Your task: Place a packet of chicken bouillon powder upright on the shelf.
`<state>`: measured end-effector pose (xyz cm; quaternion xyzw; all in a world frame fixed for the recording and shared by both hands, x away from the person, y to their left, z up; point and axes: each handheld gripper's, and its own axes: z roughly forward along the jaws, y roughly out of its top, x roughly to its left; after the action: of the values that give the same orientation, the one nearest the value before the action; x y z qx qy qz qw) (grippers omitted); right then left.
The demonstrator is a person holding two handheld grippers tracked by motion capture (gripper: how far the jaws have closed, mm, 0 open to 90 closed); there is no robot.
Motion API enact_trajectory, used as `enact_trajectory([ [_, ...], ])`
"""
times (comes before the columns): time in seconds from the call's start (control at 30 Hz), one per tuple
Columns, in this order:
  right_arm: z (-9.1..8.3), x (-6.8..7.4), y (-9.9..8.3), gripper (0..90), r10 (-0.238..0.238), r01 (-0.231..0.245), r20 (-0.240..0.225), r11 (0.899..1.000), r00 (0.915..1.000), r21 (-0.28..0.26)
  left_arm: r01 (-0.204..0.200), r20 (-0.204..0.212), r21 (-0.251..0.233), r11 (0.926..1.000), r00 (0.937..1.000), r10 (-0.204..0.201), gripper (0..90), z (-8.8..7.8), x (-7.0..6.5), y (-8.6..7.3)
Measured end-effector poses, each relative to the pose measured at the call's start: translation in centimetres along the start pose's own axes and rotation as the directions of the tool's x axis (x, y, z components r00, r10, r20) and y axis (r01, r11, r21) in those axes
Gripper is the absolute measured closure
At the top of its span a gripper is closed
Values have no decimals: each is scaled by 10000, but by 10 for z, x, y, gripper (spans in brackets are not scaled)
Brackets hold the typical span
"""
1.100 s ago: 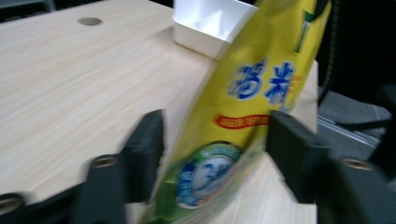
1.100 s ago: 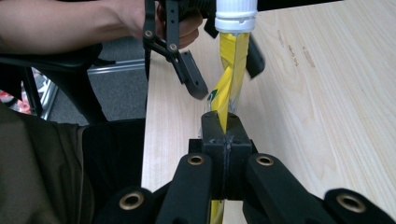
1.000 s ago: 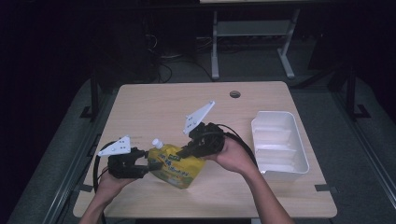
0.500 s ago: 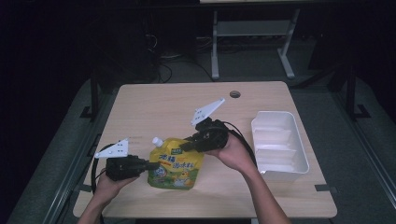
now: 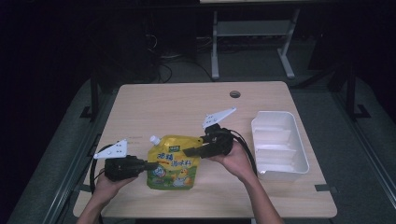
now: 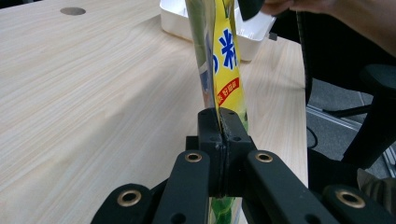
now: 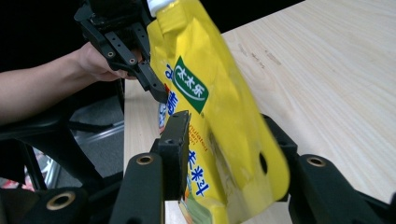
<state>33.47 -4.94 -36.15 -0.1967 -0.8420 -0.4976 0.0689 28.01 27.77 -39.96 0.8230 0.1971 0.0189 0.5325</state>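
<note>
The left gripper [image 5: 148, 165] is clamped shut on the yellow spouted plastic pouch's [image 5: 173, 162] edge, while the right gripper's [image 5: 190, 152] jaws, just opening, straddle its opposite side.

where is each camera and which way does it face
High view: above the person's side of the table, looking forward and down; both forearms and each hand-held gripper show.
Left gripper view: rides the left hand-held gripper, looking along shut jaws at the yellow pouch; the other hand shows.
Right gripper view: rides the right hand-held gripper, whose jaws have just been opening around the pouch; the other forearm shows.
Shared by all: the pouch; high and left views share the white tray.
</note>
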Motion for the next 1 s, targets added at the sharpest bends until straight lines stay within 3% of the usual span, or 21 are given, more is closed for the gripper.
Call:
enact_trajectory([
  [0.37,18,-4,-14,678,479,-506,-521,9974,9975,-519,106,-58,16,9999,9999,-106,893,-1,1,-1],
  [0.53,22,-6,-18,759,696,-740,-720,9955,9950,-595,115,-126,55,9999,9999,-114,893,0,1,-2],
  [0.57,23,-7,-19,807,697,-750,-810,9951,9943,-644,131,-153,77,9999,9998,-130,892,-1,2,-2],
  [0.7,23,-4,-17,877,514,-578,-981,9963,9938,-633,201,-227,153,9997,9995,-197,885,-1,4,-3],
  [1.0,15,2,-11,892,221,-253,-791,9989,9966,-397,261,-532,118,9996,9983,-254,818,-3,5,-4],
])
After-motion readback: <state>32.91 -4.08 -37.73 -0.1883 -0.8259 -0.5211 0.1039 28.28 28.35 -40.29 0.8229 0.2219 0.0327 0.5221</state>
